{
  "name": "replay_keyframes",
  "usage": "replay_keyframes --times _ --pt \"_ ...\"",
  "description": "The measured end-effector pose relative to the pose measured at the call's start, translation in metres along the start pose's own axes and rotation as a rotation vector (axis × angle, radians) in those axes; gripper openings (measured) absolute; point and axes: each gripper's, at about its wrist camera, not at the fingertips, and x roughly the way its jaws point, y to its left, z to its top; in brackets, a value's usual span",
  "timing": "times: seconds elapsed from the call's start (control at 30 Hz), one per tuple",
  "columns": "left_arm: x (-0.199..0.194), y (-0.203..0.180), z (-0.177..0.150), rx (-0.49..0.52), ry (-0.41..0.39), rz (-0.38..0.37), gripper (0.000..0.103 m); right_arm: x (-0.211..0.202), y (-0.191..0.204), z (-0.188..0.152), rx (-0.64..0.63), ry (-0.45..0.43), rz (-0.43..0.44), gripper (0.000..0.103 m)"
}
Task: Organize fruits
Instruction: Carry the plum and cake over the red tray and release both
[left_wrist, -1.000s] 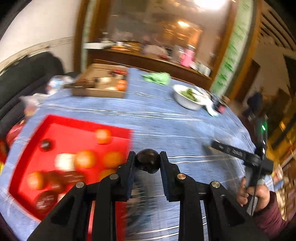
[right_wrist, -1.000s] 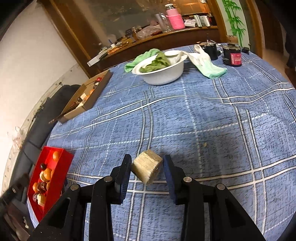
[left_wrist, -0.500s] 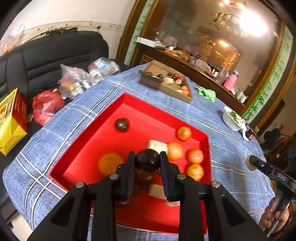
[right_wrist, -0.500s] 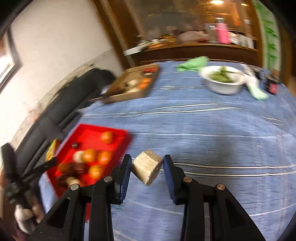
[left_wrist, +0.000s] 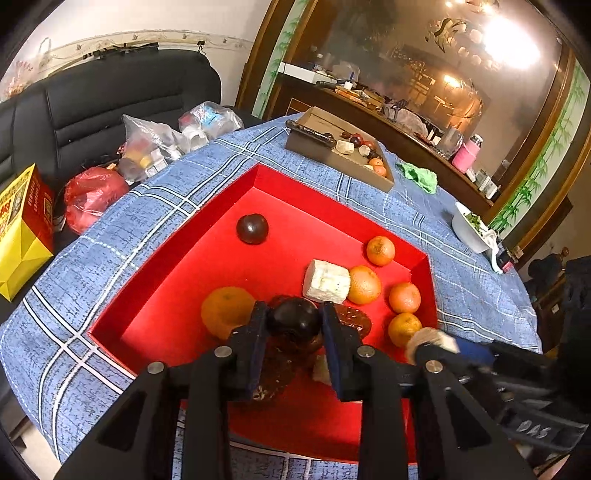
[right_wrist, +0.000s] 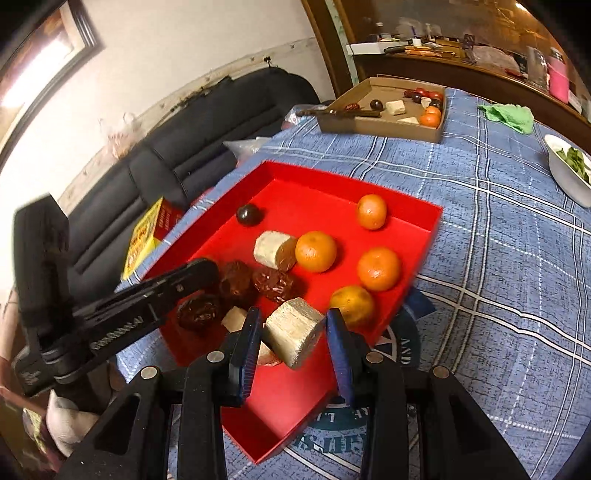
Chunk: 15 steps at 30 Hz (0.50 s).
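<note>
Fruits are gathering in the red tray (left_wrist: 177, 236) on the blue plaid tablecloth (right_wrist: 509, 229), where both handheld grippers are hovering with loads to deliver. The left gripper (left_wrist: 294, 325) is clamped on a dark round fruit (left_wrist: 293, 319), holding it above the near half of the tray, just over some wrinkled dark-brown pieces (right_wrist: 236, 282) and beside a large orange (left_wrist: 226, 310). The right gripper (right_wrist: 293, 334) is squeezing a pale cut chunk (right_wrist: 293, 330), apparently sugarcane, which sits tilted between the jaws over the tray's near edge, close to a mandarin (right_wrist: 352, 304). Three more mandarins, a similar pale chunk (left_wrist: 325, 281) and a lone dark fruit (left_wrist: 252, 229) are already lying inside, while a cardboard box (right_wrist: 380, 125) farther up the table is still holding a few fruits. Judging from this, the step in hand is setting both pieces down. Doing it well likely means lowering each one close to the tray floor before opening, so the round fruit is not dropping and rolling; picking a bare red patch rather than landing on the soft brown pieces; and keeping the two tools, now crowding the same corner, from knocking each other or nudging the mandarins. Placing like with like, dark fruit near dark and chunk near chunk, would suit the sorting.
</note>
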Motion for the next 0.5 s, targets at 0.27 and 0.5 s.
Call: replay_keyframes --times 0.27,0.5 --pt "-0.016 0.004 0.006 -0.022 -0.053 0.008 0.065 0.006 0.005 -0.002 -0.017 -0.001 -0.015 0.051" --pt "-0.027 -0.012 0.005 0.024 -0.093 0.088 0.067 -0.015 -0.001 -0.005 -0.005 -0.071 -0.062 0.057"
